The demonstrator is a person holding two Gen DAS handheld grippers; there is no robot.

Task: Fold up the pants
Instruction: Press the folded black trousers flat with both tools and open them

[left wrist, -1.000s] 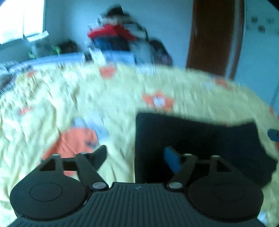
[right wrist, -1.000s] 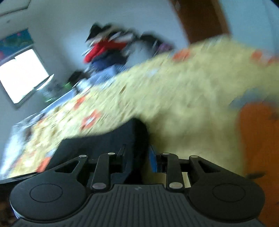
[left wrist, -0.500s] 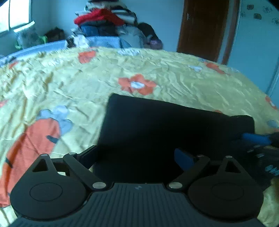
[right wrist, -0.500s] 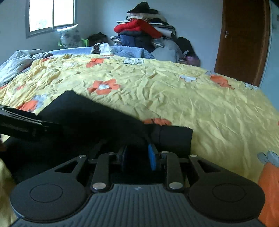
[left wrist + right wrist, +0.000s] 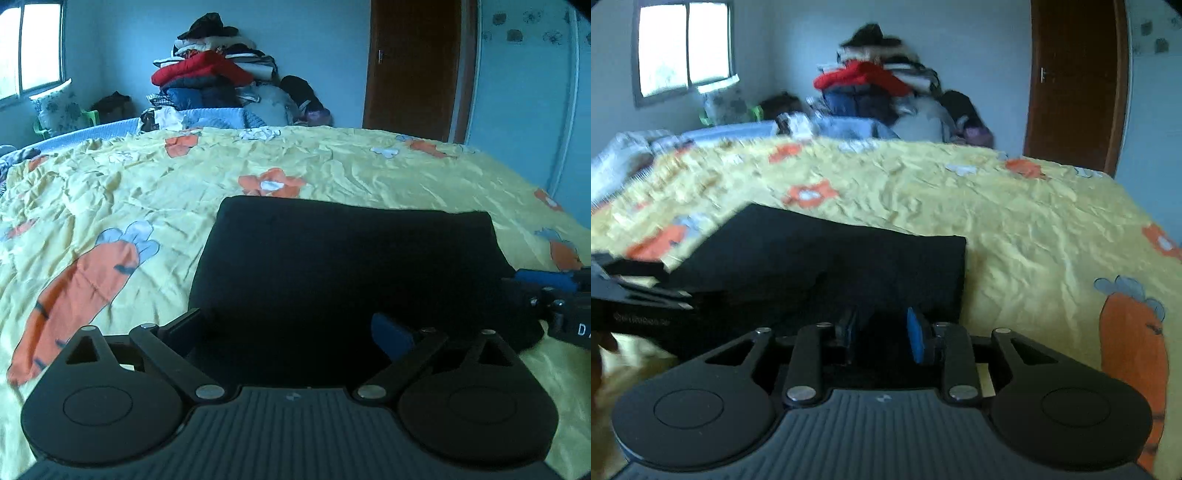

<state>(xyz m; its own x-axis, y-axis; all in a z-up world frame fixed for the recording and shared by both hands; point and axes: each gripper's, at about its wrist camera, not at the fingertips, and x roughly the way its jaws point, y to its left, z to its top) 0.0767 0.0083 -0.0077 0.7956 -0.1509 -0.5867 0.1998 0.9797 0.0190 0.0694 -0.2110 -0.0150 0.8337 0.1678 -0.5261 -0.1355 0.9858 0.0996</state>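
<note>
Left wrist view. The left tool [image 5: 291, 325] is spread wide and its jaws are opening; no pad presses on cloth. The pants [image 5: 343, 266], already folded into a compact black rectangle, lie directly ahead of the tool, their near edge passing between and under the fingers. The wide spread suggests a release of the near-left corner, or a reset for a new hold. The right tool [image 5: 554, 295] enters at the right edge, at the near-right corner of the pants. That corner appears to be kept in hand so that the stack stays square.

Right wrist view. The right tool [image 5: 881, 334] is drawn narrow, with dark cloth of the pants [image 5: 827, 258] between its fingers. It appears to pinch the near edge, though the pad contact is too dark to confirm. The pants extend ahead and to the left of this tool. The left tool [image 5: 639, 295] shows blurred at the far left.

Surface and room. The bed [image 5: 351, 166] carries a wrinkled yellow cover with carrot and flower prints, a soft surface that yields under pressure. Beyond the tools stand a pile of clothes [image 5: 210, 77], a brown door [image 5: 413, 66] and a window [image 5: 683, 44].
</note>
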